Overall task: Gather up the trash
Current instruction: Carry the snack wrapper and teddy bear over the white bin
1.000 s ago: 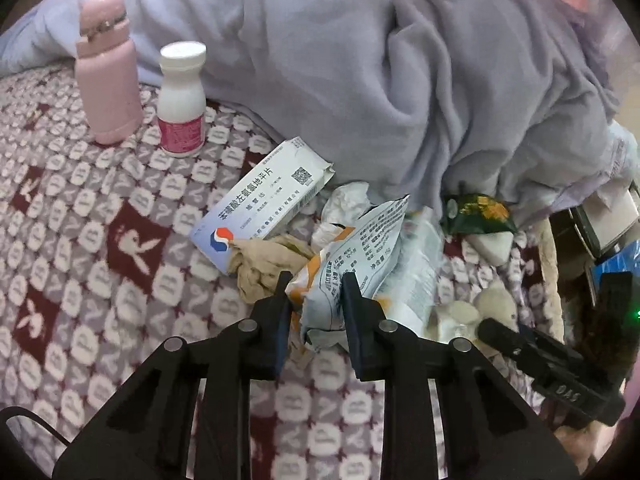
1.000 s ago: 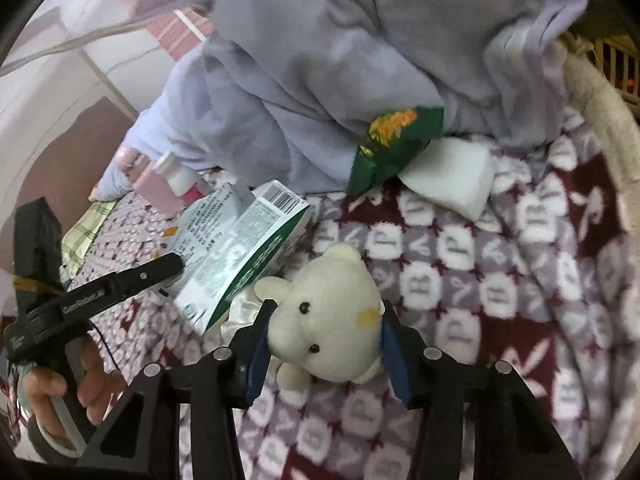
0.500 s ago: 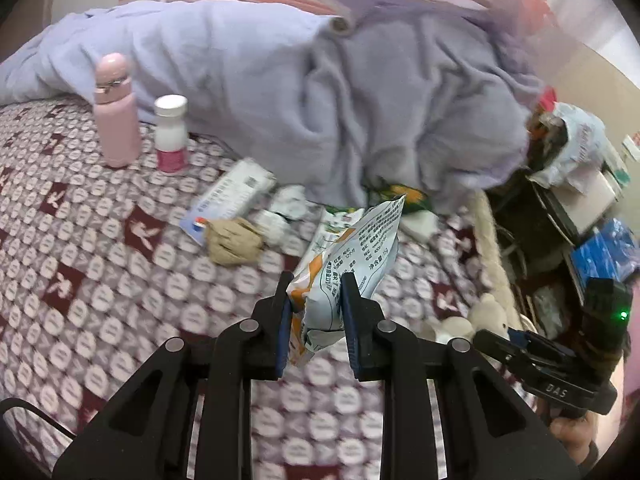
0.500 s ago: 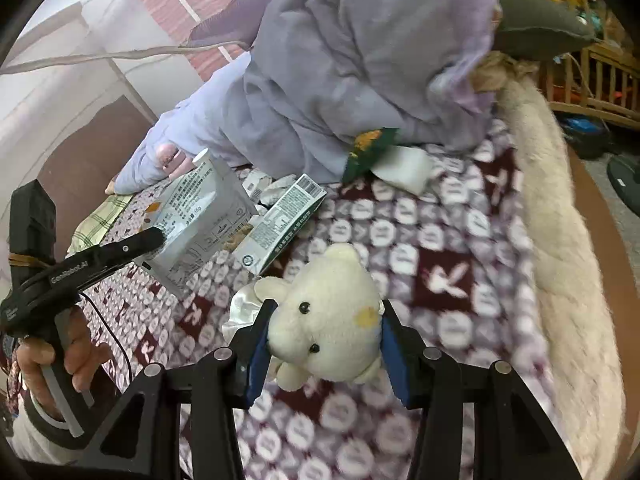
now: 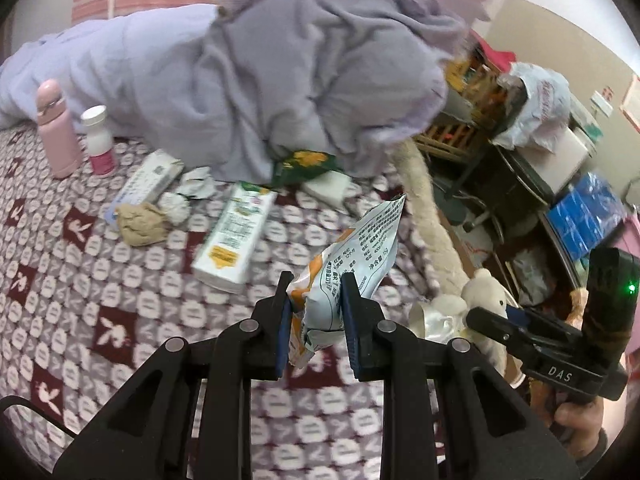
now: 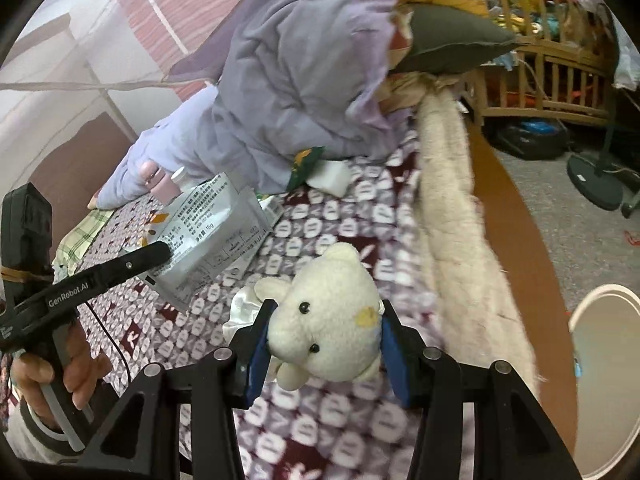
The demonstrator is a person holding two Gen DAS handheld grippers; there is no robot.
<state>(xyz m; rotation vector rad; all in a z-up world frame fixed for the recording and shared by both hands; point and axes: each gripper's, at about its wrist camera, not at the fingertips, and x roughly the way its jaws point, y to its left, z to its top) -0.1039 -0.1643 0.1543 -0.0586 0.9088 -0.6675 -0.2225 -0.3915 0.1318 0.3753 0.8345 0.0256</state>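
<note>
Jaws clamped on snack wrapper (image 5: 352,264), plush bear (image 6: 332,320)

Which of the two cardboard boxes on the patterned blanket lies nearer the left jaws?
The white carton with green and orange print, lying flat just ahead of the jaws. The white and blue medicine box lies farther back, beside the crumpled brown paper wad.

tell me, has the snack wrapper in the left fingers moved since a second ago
Yes. The snack wrapper has lifted away from the trash pile: it sat against the crumpled brown paper before, and is now well right of it, near the bed's edge.
</note>
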